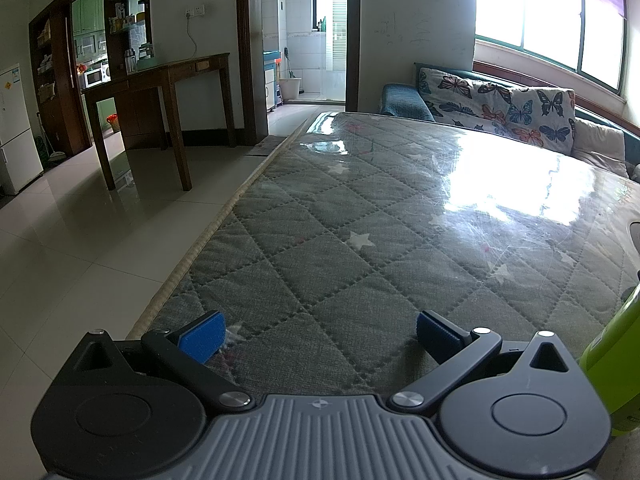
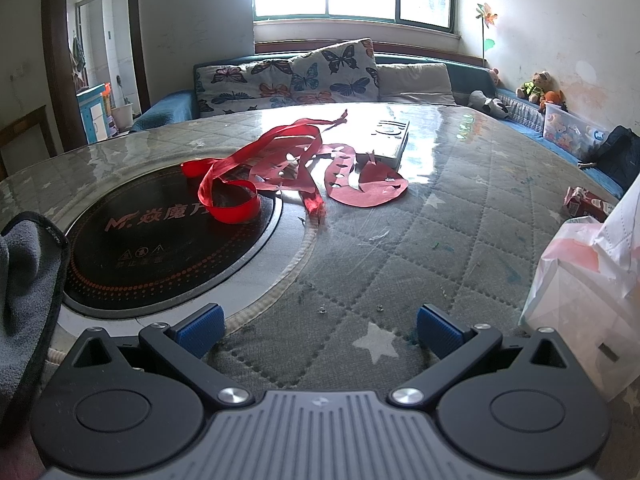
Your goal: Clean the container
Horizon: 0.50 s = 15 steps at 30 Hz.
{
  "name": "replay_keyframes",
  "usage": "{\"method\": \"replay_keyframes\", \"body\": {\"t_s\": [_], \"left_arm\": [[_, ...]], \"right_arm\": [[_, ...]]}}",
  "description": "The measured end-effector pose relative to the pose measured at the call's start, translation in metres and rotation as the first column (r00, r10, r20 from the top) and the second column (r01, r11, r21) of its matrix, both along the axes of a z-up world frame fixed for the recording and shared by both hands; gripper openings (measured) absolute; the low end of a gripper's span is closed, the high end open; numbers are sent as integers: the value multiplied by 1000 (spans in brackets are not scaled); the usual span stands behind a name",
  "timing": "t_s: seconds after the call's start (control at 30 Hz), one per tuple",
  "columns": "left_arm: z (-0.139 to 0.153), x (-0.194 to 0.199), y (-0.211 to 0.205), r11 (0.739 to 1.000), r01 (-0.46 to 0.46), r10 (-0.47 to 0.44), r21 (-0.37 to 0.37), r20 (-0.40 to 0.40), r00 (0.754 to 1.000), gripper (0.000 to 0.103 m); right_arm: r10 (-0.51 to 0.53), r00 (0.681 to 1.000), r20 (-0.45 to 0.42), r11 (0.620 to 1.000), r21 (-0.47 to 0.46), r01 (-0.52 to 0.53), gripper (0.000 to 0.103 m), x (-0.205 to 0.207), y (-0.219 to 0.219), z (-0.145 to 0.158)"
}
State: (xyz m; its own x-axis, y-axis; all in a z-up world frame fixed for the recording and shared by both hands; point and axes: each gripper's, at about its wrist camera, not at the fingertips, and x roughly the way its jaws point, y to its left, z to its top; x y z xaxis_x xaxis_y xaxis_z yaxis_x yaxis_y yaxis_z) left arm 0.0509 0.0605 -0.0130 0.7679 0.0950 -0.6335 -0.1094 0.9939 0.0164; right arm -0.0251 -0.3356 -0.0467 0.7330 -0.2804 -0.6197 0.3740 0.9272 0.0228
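Both tongs released: left tongs, right tongs; one grey cloth, one red ribbon.

A home's living room (butterfly-cushioned sofa, fridge, quilted table).

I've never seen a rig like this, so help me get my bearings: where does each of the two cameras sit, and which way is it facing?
Left wrist: sits on the left gripper, low over the quilted table top, facing a doorway and wooden side table; open blue fingers show, a lime-green container at right edge.
Right wrist: sits on the right gripper, facing the window, over a built-in cooktop and red ribbon; open fingers show, grey cloth at left.
Shared: the table top and butterfly cushions.
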Motion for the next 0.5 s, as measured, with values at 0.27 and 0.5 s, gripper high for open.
{"method": "replay_keyframes", "body": {"t_s": [0.27, 0.5], "left_arm": [[0, 0, 0, 1000, 0, 0, 0, 0, 1000, 103], [0, 0, 0, 1000, 0, 0, 0, 0, 1000, 103]], "right_arm": [[0, 1000, 0, 1000, 1, 0, 103, 2, 0, 0], [0, 1000, 1, 1000, 2, 0, 103, 1, 0, 0]]}}
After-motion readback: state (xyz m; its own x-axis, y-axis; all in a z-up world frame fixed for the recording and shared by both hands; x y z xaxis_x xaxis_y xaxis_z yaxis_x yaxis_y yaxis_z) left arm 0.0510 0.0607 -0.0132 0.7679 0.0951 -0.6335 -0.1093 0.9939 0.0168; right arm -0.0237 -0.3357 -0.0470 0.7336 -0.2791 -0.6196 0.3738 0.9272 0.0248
